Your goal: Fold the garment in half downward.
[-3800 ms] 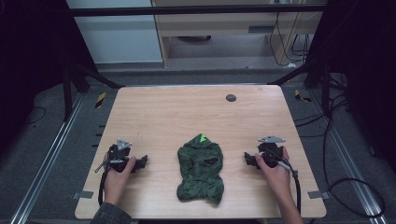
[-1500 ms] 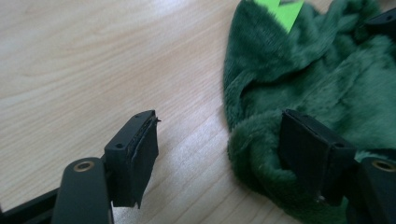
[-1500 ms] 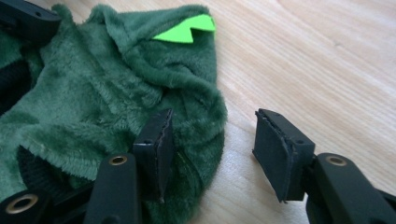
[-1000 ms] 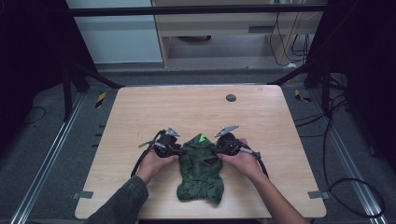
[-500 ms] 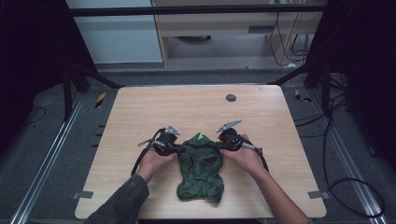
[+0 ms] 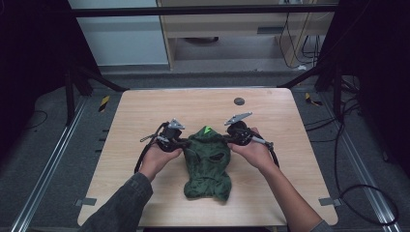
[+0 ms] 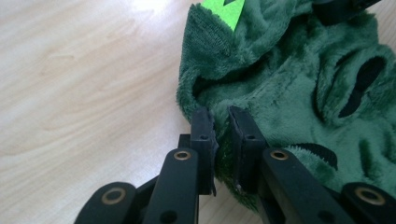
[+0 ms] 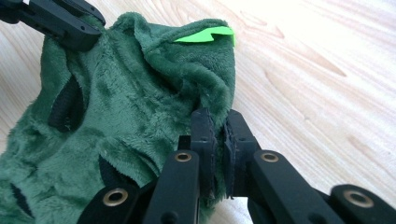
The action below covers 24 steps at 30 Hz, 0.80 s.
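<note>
Garment (image 6: 208,162) lies lengthwise toward the person, far corners pinched by left gripper (image 6: 183,143) and right gripper (image 6: 227,139)

wooden table (image 6: 145,111) | small dark disc (image 6: 239,101) near far edge

Bare table (image 6: 145,116) lies open all around the green garment (image 6: 208,169); a small dark disc (image 6: 239,101) sits far off.

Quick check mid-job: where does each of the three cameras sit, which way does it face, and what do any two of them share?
High view: above the person's side, looking forward and down on the table; both forearms, left gripper, right gripper.
Left gripper view: rides the left gripper, looking along its jaws at the garment.
Right gripper view: rides the right gripper, jaws pinching the garment's edge.
All share the garment's green tab.
</note>
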### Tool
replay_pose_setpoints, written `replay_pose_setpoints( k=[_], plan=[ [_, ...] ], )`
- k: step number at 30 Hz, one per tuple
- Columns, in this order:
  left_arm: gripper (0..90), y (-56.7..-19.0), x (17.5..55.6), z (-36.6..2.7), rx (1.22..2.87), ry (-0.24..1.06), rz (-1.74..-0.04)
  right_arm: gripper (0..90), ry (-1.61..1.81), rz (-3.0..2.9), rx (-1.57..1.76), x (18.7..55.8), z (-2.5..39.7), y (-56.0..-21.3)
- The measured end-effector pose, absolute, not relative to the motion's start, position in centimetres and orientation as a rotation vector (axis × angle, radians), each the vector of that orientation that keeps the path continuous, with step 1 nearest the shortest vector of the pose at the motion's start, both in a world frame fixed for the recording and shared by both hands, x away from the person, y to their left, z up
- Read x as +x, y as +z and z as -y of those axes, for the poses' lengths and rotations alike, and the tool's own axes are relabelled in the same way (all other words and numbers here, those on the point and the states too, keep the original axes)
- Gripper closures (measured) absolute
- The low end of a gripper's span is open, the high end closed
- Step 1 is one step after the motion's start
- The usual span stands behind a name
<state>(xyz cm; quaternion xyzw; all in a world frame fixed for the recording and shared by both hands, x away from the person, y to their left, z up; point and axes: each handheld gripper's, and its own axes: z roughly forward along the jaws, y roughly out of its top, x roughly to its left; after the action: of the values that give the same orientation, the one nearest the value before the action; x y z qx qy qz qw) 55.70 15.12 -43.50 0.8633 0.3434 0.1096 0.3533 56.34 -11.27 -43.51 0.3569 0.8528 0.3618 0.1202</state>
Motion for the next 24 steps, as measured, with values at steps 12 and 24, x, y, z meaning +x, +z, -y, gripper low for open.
replay_pose_setpoints(
  k=[12, 24],
  plan=[
    [81.2, -42.1, 56.1, -14.8, 2.237, 0.329, -0.871, 83.9, 1.053, -2.48, 1.011, 56.5, 11.2, -42.4],
    [81.2, -41.5, 56.4, -14.8, 2.231, 0.348, -0.873, 83.9, 1.043, -2.476, 0.992, 56.7, 11.1, -41.4]
  ],
)
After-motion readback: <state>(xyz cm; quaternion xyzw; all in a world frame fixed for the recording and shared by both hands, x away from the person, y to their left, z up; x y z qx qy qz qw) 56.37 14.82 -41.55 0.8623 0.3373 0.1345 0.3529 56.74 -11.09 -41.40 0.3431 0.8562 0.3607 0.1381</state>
